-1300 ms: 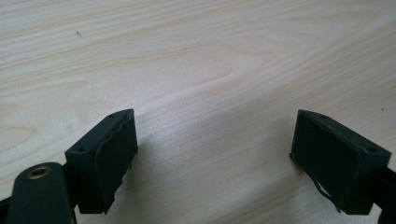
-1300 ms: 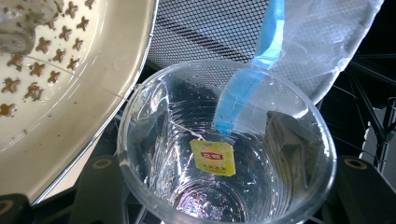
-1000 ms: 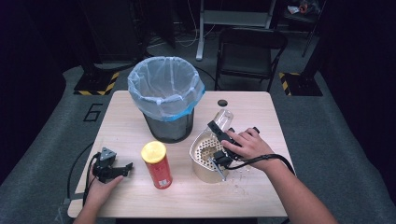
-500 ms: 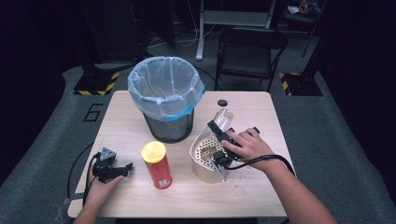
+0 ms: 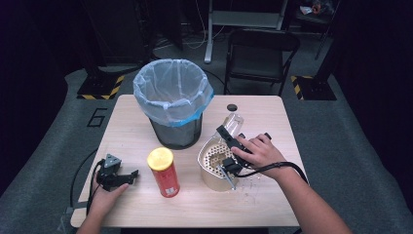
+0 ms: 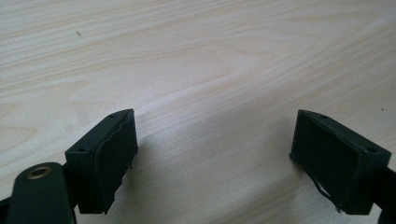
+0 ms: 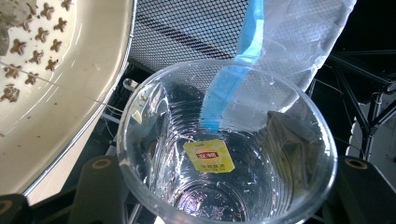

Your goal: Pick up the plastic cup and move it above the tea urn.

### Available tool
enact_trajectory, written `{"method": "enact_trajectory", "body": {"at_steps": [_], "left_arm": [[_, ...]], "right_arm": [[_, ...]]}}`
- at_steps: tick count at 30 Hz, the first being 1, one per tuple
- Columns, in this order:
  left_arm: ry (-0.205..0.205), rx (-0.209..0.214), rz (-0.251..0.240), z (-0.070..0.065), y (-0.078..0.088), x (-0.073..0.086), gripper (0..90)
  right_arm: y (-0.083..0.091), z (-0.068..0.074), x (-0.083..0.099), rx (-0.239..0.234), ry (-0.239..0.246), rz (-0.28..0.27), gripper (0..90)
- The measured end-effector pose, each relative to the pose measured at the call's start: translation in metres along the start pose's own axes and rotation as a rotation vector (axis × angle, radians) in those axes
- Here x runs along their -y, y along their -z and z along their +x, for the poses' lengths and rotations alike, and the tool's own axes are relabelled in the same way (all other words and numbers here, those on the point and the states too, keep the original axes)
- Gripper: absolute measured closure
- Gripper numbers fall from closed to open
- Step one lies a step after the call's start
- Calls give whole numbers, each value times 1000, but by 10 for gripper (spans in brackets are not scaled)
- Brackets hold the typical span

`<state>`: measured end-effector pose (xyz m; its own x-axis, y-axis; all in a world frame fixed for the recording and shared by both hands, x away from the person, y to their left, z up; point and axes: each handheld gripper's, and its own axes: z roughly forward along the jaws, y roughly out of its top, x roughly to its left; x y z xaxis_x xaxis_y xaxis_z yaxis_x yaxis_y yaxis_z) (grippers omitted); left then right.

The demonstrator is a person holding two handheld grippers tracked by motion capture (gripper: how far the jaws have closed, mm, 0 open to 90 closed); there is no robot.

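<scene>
My right gripper [image 5: 228, 132] is shut on a clear plastic cup [image 5: 234, 122], held tilted beside the black mesh trash bin [image 5: 175, 129] with its pale liner [image 5: 170, 92]. In the right gripper view the cup [image 7: 224, 140] sits between both jaws of that gripper [image 7: 229, 191], and a yellow tea-bag tag [image 7: 208, 155] and a tea bag [image 7: 287, 135] lie inside it. A cream perforated bowl [image 5: 214, 165] stands just below that hand. My left gripper [image 5: 119, 176] rests open on the table at the front left, and in its own view the left gripper [image 6: 215, 154] has bare wood between its jaws.
A red can with a yellow lid [image 5: 164, 171] stands upright between the two hands. A small black cap [image 5: 232, 107] lies on the wooden table [image 5: 126, 126] behind the cup. A folding chair [image 5: 263, 53] stands beyond the far edge.
</scene>
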<state>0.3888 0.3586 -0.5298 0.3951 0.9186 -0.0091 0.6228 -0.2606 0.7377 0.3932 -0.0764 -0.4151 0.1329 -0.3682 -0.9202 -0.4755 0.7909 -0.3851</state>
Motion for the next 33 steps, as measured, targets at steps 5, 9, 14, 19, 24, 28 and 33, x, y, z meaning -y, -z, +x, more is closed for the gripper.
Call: {"method": "enact_trajectory", "body": {"at_steps": [5,9,14,19,24,28,33], "left_arm": [[1,0,0,0,0,0,140],[0,0,0,0,0,0,140],[0,0,0,0,0,0,140],[0,0,0,0,0,0,140],[1,0,0,0,0,0,140],[-1,0,1,0,0,0,140],[1,0,-1,0,0,0,140]], "right_arm": [[0,0,0,14,-11,5,380],[2,2,0,34,-12,17,380],[1,3,0,33,-52,35,380],[-1,-6,3,21,-232,53,378],[-4,-17,11,-21,-637,80,378],[-9,-26,34,-101,-1149,72,379],[-18,-22,74,-108,-1783,74,380]]}}
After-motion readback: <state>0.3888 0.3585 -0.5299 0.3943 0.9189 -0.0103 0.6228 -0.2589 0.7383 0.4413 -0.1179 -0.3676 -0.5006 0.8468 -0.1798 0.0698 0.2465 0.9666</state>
